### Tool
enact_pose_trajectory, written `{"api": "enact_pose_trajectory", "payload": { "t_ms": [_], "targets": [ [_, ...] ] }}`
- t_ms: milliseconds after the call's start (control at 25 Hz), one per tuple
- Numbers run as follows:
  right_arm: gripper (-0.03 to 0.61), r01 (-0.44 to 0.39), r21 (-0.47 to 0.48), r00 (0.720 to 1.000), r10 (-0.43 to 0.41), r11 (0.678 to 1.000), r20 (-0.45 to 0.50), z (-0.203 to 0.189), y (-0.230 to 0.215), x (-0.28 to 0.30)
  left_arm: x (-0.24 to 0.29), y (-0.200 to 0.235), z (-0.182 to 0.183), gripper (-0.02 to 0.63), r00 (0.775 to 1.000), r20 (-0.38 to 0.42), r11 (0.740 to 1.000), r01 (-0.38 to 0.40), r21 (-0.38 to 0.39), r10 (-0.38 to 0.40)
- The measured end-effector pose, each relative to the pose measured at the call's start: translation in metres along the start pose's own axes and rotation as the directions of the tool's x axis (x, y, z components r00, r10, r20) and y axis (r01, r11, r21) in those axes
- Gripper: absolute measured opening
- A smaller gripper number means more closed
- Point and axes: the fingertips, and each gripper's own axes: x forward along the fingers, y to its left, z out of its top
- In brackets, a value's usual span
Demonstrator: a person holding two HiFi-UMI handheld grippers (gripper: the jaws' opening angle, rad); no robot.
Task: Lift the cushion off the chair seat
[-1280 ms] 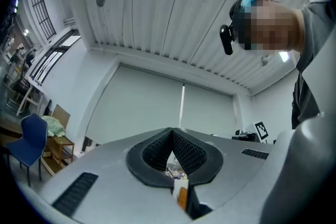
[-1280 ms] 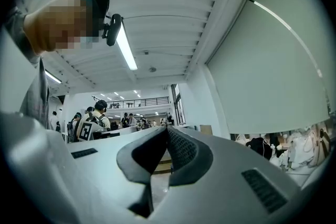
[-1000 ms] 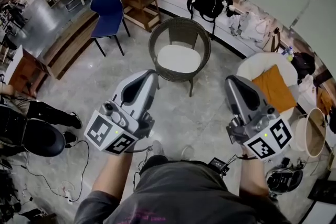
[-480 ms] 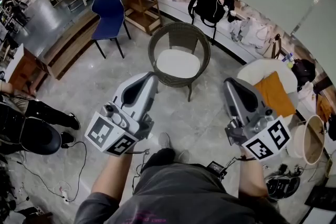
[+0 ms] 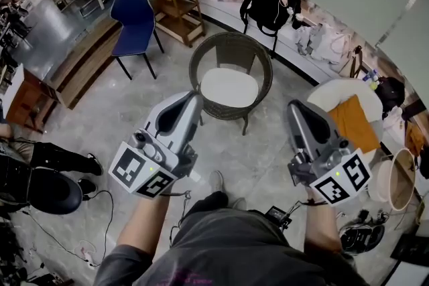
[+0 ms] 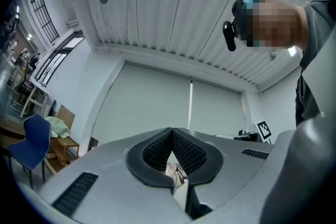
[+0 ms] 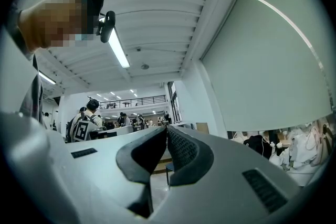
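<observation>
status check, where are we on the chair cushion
Left hand-held gripper shut, empty; right hand-held gripper shut, empty. White cushion on wicker chair seat, untouched. Nothing blocking the approach.

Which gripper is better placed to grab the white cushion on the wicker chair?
Probably left: the left gripper looks nearer the cushion, just off the chair; the right gripper is farther aside. Both are shut.

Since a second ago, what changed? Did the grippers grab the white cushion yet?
The person stepped forward: the shoe moved ahead, and the wicker chair with its white cushion sits a bit nearer in the head view. Nothing was grabbed. The left gripper and right gripper stayed shut and empty, held out in front. The cushion still lies on the seat.
</observation>
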Motion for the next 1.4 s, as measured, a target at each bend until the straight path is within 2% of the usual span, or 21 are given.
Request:
{"api": "enact_pose_trajectory", "payload": {
  "t_ms": [840,1400],
  "targets": [
    [0.014,0.036,0.007,0.999,-0.036,0.999,-0.032,-0.025,-0.031,0.123,0.032,0.129,-0.007,0.009,0.999,-0.014,0.998,0.032,-0.055,-0.033],
    [0.014,0.079,0.025,0.996,-0.079,0.997,-0.030,-0.025,-0.065,0.143,0.068,0.157,-0.013,0.009,0.998,-0.036,0.996,0.052,-0.068,-0.055]
  ]
}}
